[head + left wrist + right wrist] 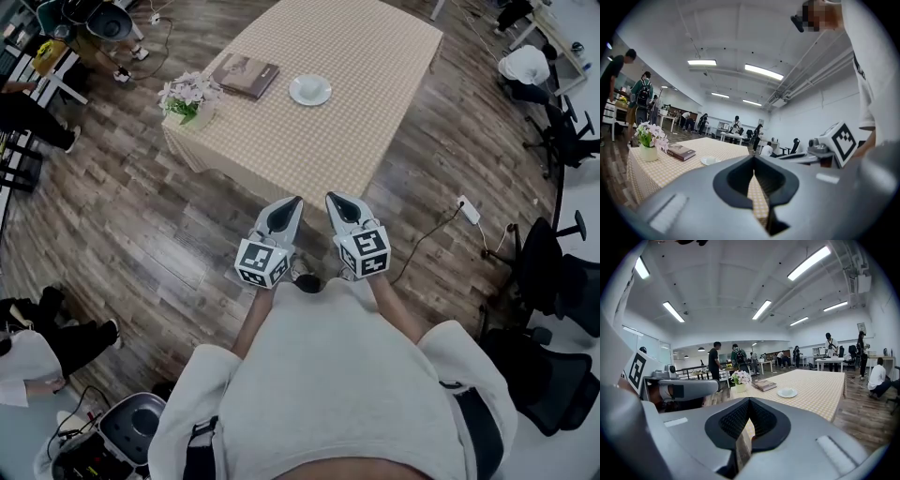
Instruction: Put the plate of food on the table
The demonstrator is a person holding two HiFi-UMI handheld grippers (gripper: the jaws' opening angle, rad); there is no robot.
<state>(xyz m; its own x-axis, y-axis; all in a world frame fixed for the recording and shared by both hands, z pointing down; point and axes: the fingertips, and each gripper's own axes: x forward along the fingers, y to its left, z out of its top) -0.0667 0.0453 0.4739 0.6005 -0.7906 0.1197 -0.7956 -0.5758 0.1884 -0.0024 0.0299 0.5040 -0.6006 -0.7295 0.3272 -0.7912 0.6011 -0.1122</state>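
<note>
A table with a checked cloth (366, 112) stands ahead of me. On it rests a small white plate (309, 90) with something pale on top; it also shows as the plate (709, 161) and the plate (787, 393). Both grippers hang side by side in the air short of the table's near edge, pointing at it. My left gripper (296, 201) has its jaws together and holds nothing, as the left gripper (753, 158) confirms. My right gripper (331, 197) is likewise shut and empty, seen again as the right gripper (749, 400).
A pot of pale flowers (190, 97) and a book (246, 75) sit on the table's left part. Black office chairs (553, 272) crowd the right, with a power strip (469, 209) and cable on the wood floor. People sit and stand around the room.
</note>
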